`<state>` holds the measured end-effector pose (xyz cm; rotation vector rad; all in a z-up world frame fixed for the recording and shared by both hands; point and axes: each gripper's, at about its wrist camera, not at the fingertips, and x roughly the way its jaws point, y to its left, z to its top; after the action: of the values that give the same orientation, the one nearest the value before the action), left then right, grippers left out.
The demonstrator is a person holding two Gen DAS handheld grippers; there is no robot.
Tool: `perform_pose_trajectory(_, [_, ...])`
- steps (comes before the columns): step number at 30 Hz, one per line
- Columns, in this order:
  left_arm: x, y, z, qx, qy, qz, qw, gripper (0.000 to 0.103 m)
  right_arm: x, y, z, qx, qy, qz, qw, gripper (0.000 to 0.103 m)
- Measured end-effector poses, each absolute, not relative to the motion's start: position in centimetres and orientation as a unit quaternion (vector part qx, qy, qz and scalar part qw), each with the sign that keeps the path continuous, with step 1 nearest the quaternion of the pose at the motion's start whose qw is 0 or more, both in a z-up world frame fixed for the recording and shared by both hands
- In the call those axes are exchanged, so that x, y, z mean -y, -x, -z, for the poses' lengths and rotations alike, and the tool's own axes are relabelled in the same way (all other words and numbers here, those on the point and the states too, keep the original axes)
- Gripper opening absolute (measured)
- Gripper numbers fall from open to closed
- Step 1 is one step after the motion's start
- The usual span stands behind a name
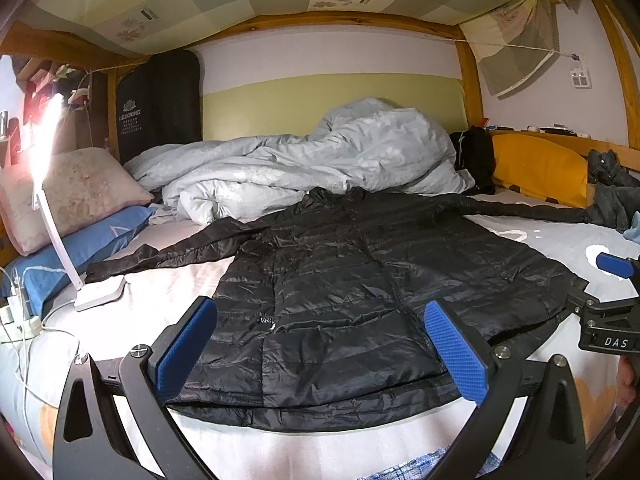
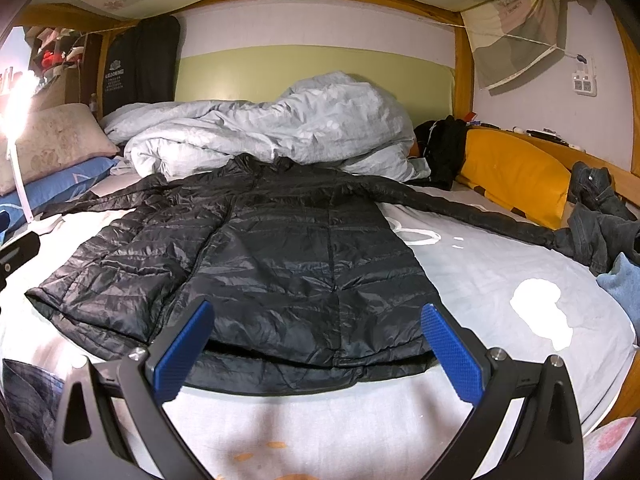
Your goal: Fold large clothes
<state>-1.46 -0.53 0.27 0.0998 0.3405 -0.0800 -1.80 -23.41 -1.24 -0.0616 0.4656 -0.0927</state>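
Black jacket (image 1: 340, 280) lies flat beyond both open, empty jaws.

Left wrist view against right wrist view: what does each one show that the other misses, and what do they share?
Only the left wrist view shows the white lamp base, the plugs and cables beside it, and the right tool at the frame edge. Only the right wrist view shows the whole white patch printed on the sheet and the full bottom-left corner of the jacket. Both show the black puffer jacket spread flat, the rumpled duvet, the orange cushion, and open tool fingers.
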Motion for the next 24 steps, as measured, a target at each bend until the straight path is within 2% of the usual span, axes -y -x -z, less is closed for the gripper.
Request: perform_pose_trajectory(24, [0.44, 0.79, 0.23, -0.178, -0.046, 0.030, 0.983, 0.103, 23.19, 1.95, 1.07, -0.225, 0.045, 0.040, 0.973, 0.103])
